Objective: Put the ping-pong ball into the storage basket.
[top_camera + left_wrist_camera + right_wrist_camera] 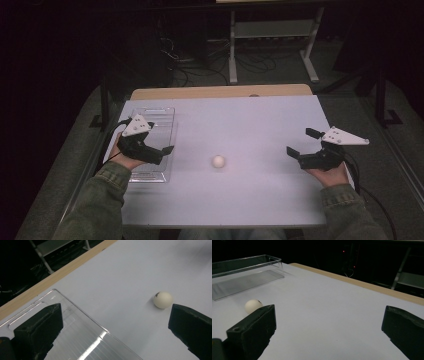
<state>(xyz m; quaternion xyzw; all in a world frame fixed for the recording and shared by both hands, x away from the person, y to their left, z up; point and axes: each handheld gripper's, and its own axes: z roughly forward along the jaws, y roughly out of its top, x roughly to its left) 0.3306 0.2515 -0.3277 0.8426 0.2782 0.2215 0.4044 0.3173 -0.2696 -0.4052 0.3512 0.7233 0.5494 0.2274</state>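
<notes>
The left gripper point(159, 142) hovers over the clear tray point(165, 117) at the table's point(260, 200) left edge with its jaws spread wide and empty — it would do best to stay put there, or to steady the tray if the ball is meant for it. The ball point(218, 161) lies on bare table between the hands, nearer the tray, touching nothing. The right gripper point(302, 142), also wide open and empty, seems set to fetch it — come in low, straddle the ball evenly and close gently, since a one-sided nudge would likely send it rolling.
</notes>
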